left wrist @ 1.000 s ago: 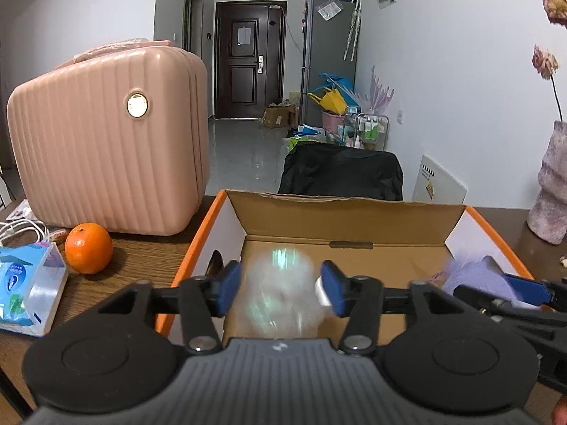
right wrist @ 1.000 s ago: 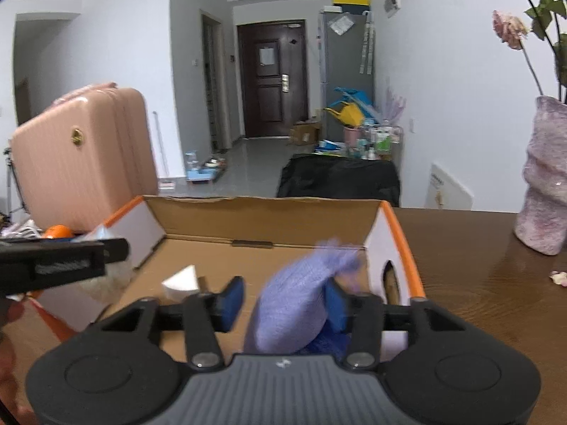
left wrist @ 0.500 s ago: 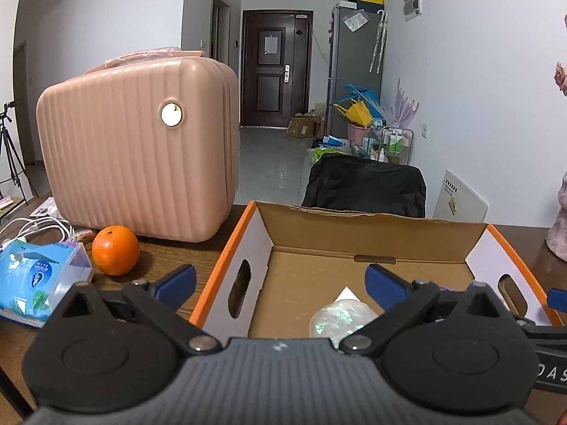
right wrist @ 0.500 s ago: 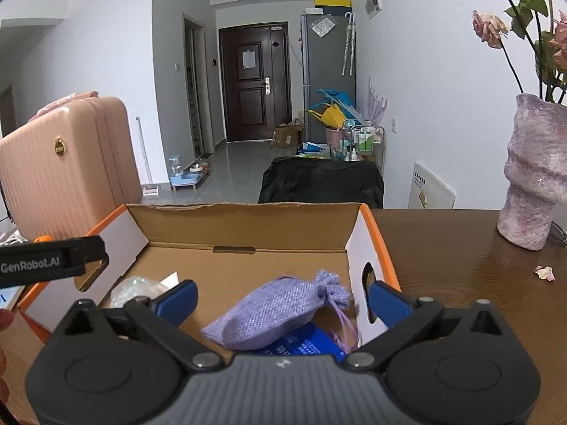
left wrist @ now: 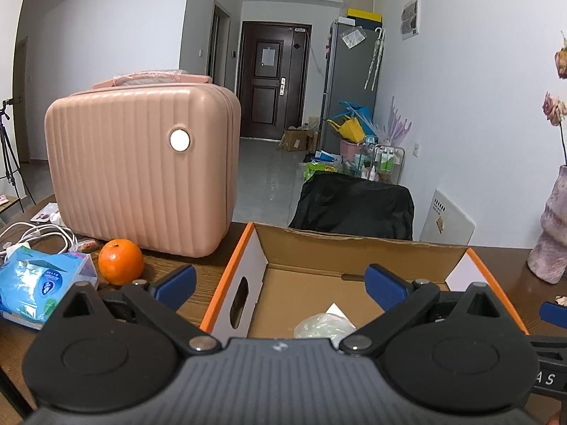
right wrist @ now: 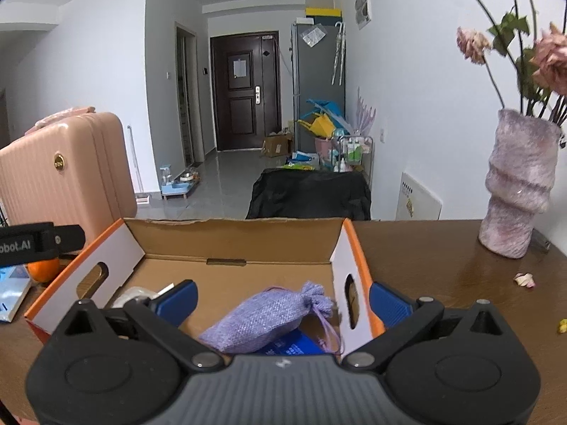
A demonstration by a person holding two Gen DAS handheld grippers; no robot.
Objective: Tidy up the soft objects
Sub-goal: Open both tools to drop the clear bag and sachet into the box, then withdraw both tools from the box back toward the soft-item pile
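An open cardboard box (left wrist: 358, 244) (right wrist: 234, 233) with orange edges stands on the brown table. A clear crinkly pouch (left wrist: 324, 324) (right wrist: 136, 294) lies on its floor at the left. A lilac drawstring sachet (right wrist: 269, 315) rests at the right on a blue packet (right wrist: 294, 345). My left gripper (left wrist: 281, 285) hangs open above the near left part of the box, holding nothing. My right gripper (right wrist: 283, 301) is open over the near right part, with the sachet lying free below its blue pads (right wrist: 388, 306). The left gripper's side (right wrist: 39, 242) shows in the right wrist view.
A pink hard case (left wrist: 141, 173) stands left of the box, with an orange (left wrist: 120, 262), a blue tissue pack (left wrist: 39, 287) and white cables (left wrist: 35, 233) near it. A lilac vase (right wrist: 517, 184) with dried roses stands at the right. A black chair back (left wrist: 354, 205) rises behind the table.
Both grippers have opened wide and risen. The clear pouch dropped from the left one and the lilac sachet from the right one; both now lie in the box.
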